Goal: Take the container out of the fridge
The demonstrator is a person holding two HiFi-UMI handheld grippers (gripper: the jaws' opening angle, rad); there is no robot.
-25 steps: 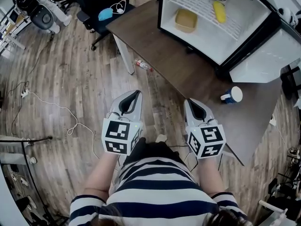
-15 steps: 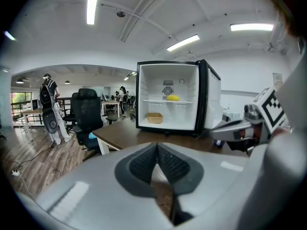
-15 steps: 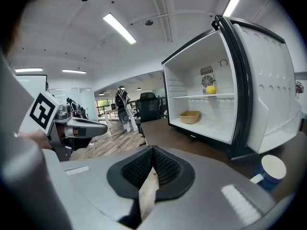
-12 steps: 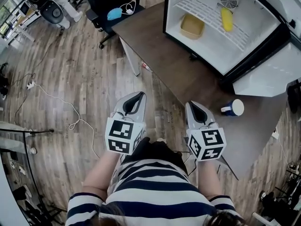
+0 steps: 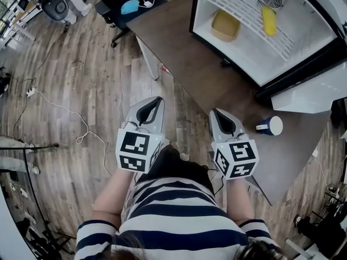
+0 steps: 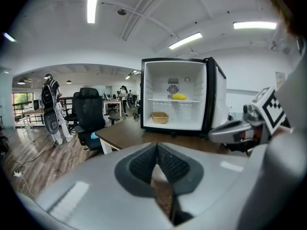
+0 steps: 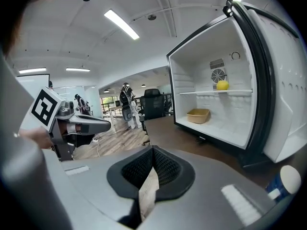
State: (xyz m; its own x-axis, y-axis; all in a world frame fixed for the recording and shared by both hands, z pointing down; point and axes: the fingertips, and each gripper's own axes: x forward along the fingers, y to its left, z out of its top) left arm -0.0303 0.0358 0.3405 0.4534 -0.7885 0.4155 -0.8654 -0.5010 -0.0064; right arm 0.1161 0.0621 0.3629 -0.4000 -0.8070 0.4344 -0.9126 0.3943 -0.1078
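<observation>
A shallow tan container (image 5: 226,25) sits on the floor of the open mini fridge (image 5: 303,64), left of centre; it also shows as a tan container (image 6: 159,117) in the left gripper view and a tan container (image 7: 197,115) in the right gripper view. A yellow item (image 5: 268,19) lies on the wire shelf above. My left gripper (image 5: 153,106) and right gripper (image 5: 222,116) are held close to the body, well short of the fridge. Both are shut with nothing between the jaws.
The fridge stands on a dark brown table (image 5: 184,42) with its door (image 5: 309,93) swung open to the right. A blue cup with a white lid (image 5: 269,126) stands on the table near the door. An office chair (image 5: 122,7) is at the table's far left end. A cable (image 5: 59,112) runs over the wooden floor.
The head view has shifted, so fridge and table sit slightly higher and to the right. Both grippers stay side by side near the body, still shut.
</observation>
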